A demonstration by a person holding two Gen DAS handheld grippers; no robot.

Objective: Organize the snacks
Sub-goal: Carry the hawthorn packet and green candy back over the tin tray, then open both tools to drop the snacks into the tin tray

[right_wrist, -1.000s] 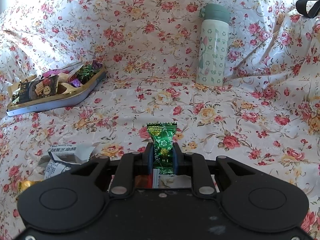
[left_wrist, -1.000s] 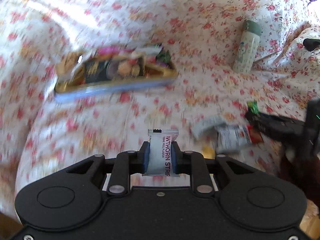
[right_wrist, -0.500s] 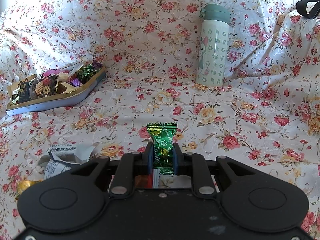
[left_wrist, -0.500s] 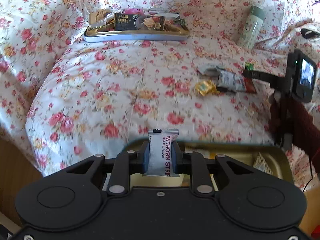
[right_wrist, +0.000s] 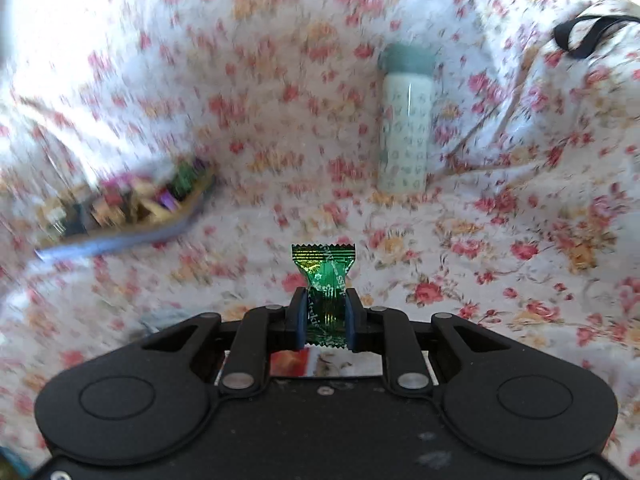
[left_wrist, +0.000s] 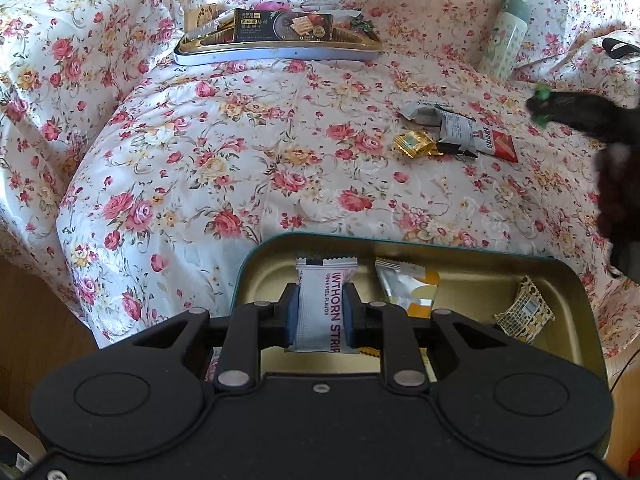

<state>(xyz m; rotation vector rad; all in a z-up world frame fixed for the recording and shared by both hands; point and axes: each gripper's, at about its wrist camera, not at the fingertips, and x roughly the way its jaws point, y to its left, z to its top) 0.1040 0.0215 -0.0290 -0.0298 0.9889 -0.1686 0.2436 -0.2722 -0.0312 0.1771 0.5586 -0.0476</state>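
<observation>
left gripper (left_wrist: 320, 314) clamps a white packet (left_wrist: 323, 304) (right gripper (right_wrist: 325, 318) pinches green candy (right_wrist: 325, 280)).

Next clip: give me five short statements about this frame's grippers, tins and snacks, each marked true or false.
1. The left gripper is shut on a white packet. True.
2. The right gripper is empty. False: it is shut on a green candy.
3. The near tin holds no snacks. False: an orange-and-silver packet and a black-and-gold packet lie in it.
4. A gold candy lies on the floral cloth.
True.
5. The bottle lies on its side. False: it stands upright.
</observation>
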